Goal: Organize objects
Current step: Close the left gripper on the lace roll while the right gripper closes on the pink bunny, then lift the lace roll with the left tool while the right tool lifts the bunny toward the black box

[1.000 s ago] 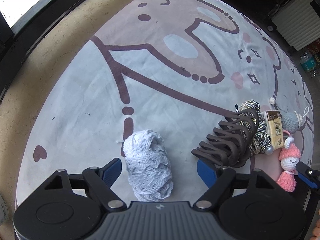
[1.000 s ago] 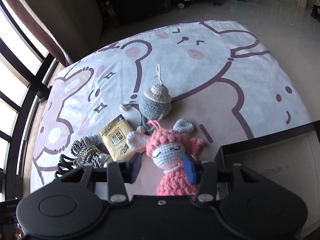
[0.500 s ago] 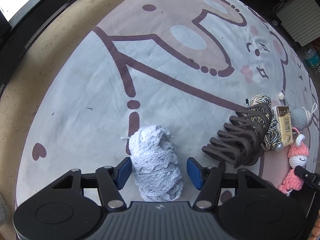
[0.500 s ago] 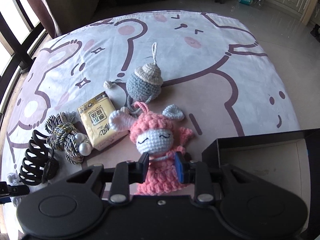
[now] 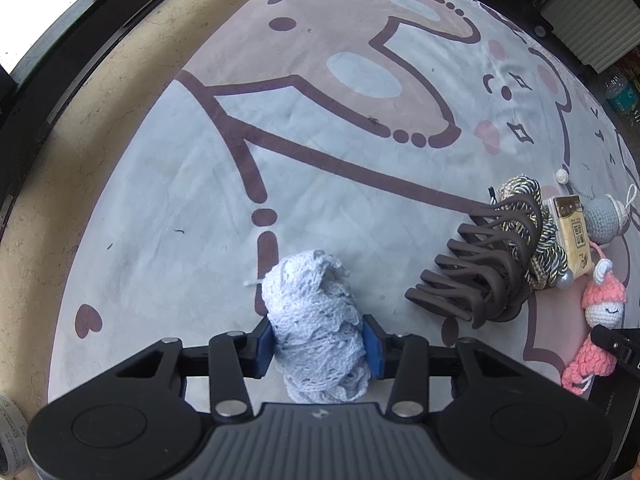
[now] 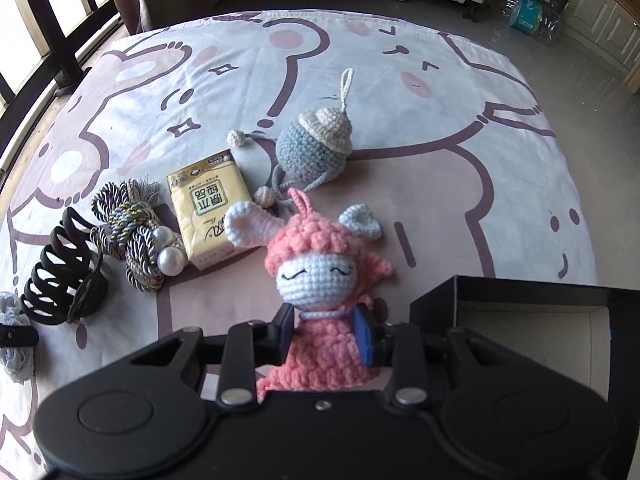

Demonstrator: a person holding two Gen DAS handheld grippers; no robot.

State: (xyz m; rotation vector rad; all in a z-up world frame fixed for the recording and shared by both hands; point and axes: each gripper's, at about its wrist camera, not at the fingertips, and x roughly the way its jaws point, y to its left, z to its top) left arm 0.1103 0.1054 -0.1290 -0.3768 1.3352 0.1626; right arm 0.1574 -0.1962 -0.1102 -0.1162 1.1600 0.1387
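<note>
My left gripper (image 5: 318,346) is shut on a bundle of white lace trim (image 5: 316,312) lying on the cartoon-print mat (image 5: 304,128). My right gripper (image 6: 325,334) is shut on the body of a pink crochet doll (image 6: 316,280), whose head stands above the fingers; the doll also shows in the left wrist view (image 5: 600,320). A black box (image 6: 532,320) with a pale inside sits just right of the right gripper.
On the mat lie a dark brown claw hair clip (image 5: 484,268), a striped rope tassel with pearls (image 6: 136,224), a yellow tissue pack (image 6: 208,208) and a grey-blue crochet ball with a cream cap (image 6: 316,148). A window rail (image 5: 80,40) borders the mat.
Both grippers closed: the left one shut onto the lace bundle, the right one shut onto the pink doll and lifted it slightly.
</note>
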